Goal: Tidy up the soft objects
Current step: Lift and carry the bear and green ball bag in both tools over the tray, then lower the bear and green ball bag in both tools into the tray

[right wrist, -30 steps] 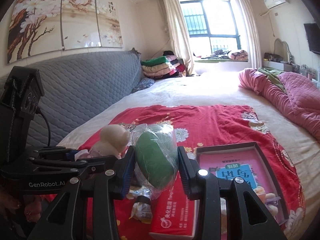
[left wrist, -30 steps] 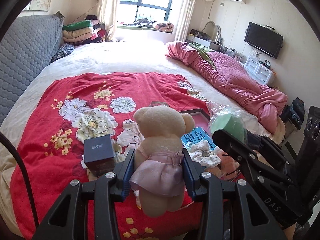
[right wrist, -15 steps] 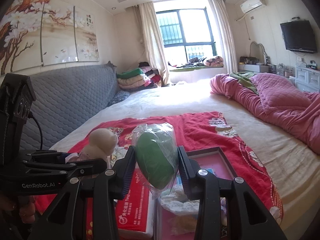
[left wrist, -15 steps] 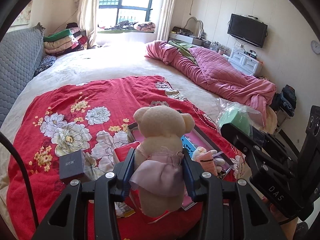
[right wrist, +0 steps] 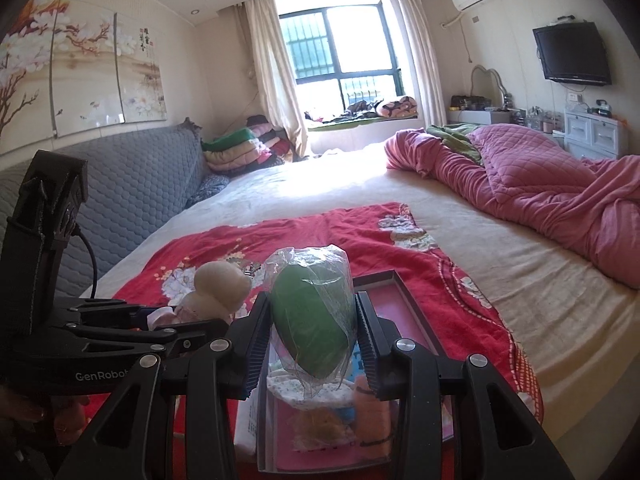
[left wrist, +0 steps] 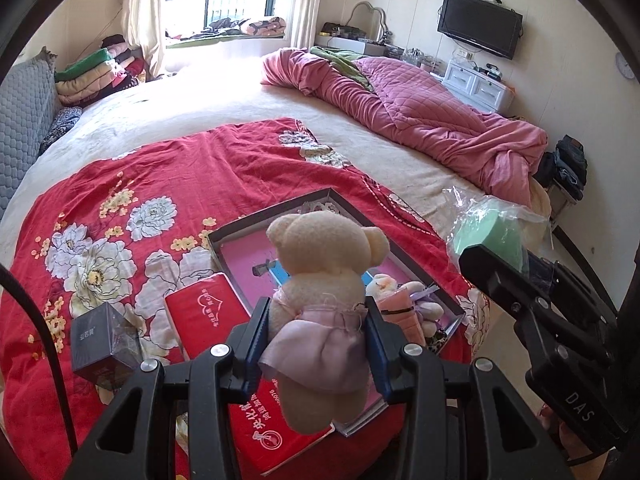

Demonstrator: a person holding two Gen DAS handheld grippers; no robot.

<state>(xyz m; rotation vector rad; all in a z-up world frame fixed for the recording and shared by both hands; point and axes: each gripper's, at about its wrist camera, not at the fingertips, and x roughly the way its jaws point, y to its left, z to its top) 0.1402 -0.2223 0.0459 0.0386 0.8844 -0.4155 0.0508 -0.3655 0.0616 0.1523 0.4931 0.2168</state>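
Both grippers have carried across to the box [left wrist: 404,248]; left gripper [left wrist: 316,328] clamps the teddy bear [left wrist: 320,280], right gripper [right wrist: 310,332] the bagged green ball [right wrist: 312,320]. Next, probably lowering both inside.

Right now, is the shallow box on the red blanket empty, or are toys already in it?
Not empty. The shallow box already holds small plush toys at its near end, on its pink lining.
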